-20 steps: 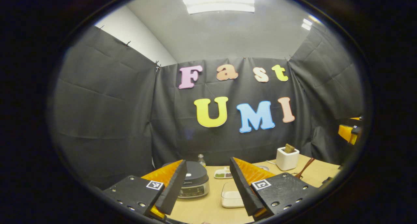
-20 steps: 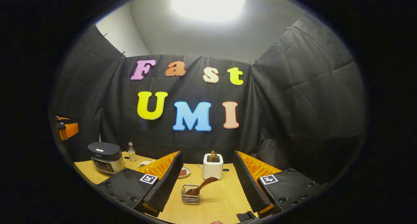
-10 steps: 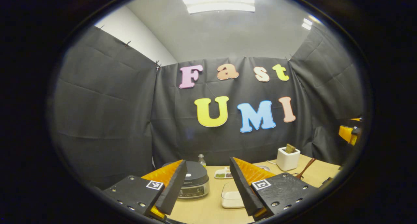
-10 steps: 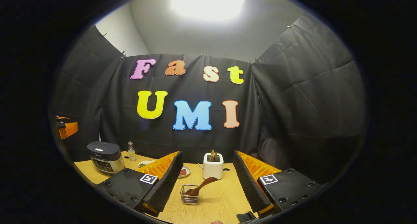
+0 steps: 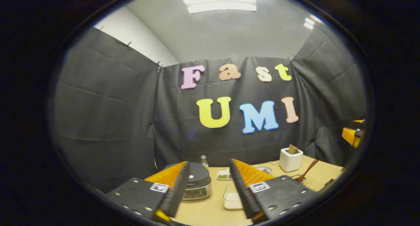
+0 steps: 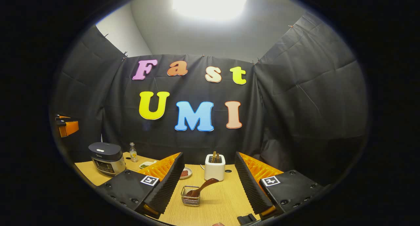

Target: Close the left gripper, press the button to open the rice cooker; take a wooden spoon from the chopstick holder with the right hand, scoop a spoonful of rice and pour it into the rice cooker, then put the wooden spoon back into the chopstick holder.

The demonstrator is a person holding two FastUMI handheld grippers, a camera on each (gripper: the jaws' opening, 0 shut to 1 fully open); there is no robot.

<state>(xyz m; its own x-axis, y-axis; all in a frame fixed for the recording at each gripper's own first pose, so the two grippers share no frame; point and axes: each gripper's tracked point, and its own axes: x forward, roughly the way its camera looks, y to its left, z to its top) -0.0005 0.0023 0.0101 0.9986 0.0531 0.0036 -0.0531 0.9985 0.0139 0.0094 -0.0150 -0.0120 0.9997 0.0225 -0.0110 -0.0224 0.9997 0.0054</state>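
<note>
Both tools gape wide and empty above the counter (image 6: 216,203); I judge the wooden spoon (image 6: 202,187), leaning in its wire holder (image 6: 191,200) ahead of my right tool (image 6: 206,183), light, stiff, best pinched mid-handle; rice cooker (image 5: 197,183) sits lid-down beneath my left tool (image 5: 207,183).

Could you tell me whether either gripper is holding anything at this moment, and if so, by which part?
Nothing is held. The left gripper and right gripper both stand open with nothing between their fingers; the wooden spoon rests in its wire basket.

One rice cooker (image 6: 106,157), one bottle (image 6: 132,152), one wooden spoon (image 6: 202,187).
</note>
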